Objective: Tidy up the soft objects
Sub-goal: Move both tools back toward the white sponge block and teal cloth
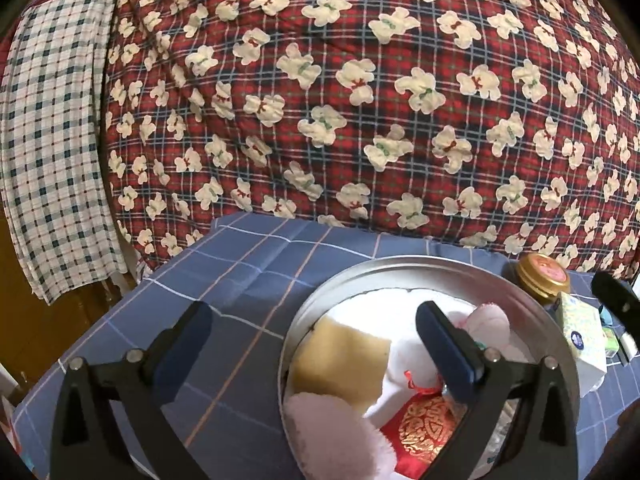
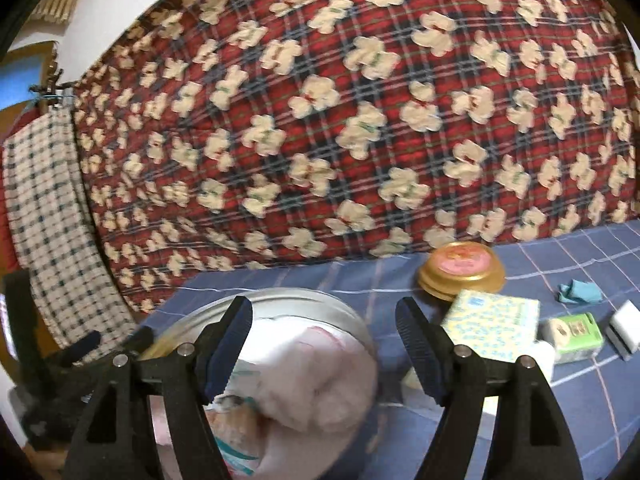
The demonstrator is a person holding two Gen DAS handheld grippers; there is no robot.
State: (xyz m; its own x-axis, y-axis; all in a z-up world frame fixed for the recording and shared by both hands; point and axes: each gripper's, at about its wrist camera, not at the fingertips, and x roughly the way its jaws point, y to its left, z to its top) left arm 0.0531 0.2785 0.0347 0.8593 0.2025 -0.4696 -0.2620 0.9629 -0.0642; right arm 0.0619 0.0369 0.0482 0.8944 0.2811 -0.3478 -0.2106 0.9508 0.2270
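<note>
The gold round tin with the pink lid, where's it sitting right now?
The gold tin sits on the blue checked cloth at the foot of the red bear-print quilt, right of the metal basin and just behind the tissue pack.

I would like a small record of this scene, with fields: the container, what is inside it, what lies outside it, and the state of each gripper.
container: round metal basin on the blue checked cloth
inside: yellow sponge, pink plush, red embroidered pouch, white cloth
outside, right of basin: gold tin, tissue pack, green pack, blue cloth scrap
left gripper: open, empty
right gripper: open, empty
</note>
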